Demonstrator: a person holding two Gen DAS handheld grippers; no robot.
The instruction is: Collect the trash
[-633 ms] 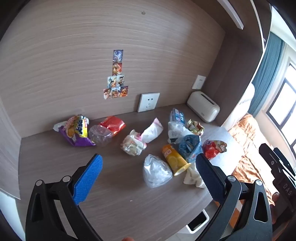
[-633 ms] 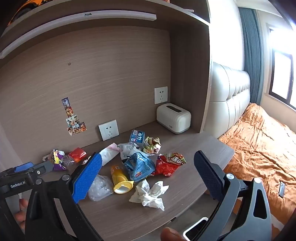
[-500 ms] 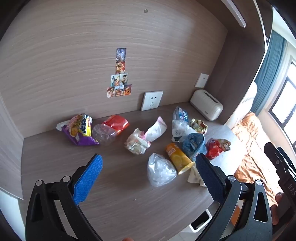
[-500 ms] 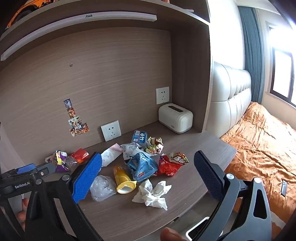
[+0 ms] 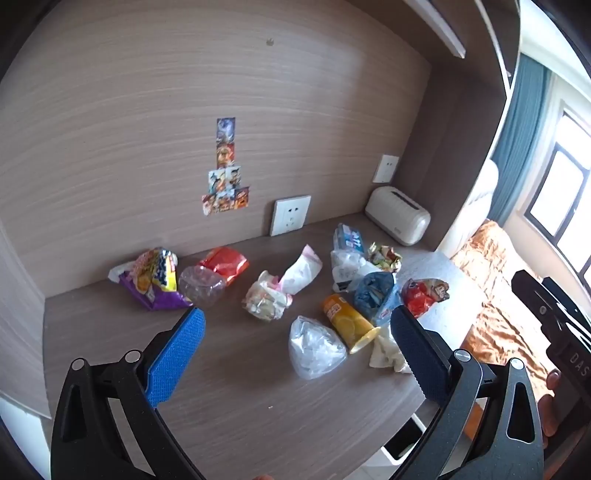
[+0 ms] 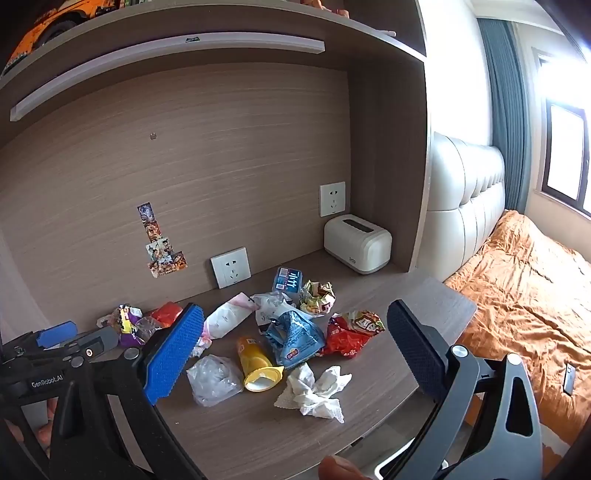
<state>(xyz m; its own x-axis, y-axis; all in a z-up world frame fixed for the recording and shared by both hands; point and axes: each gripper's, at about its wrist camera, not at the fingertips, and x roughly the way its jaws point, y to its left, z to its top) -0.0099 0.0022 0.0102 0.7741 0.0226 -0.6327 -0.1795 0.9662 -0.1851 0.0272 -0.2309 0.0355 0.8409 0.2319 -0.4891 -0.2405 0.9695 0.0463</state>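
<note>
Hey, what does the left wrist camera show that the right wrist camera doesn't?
Only the left wrist view: the bin below the desk edge, plainly seen.
Only the right wrist view: the top shelf and the bed's headboard.
Both: the yellow cup lying on its side, the tissue, the clear bag, the toaster, and open, empty grippers, left and right.

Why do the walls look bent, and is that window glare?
Left wrist view: the fisheye lens bows the wood wall; dark corners; litter stays sharp. Right wrist view: same bowing on the shelf; the window is blown out white, washing the curtain edge.
</note>
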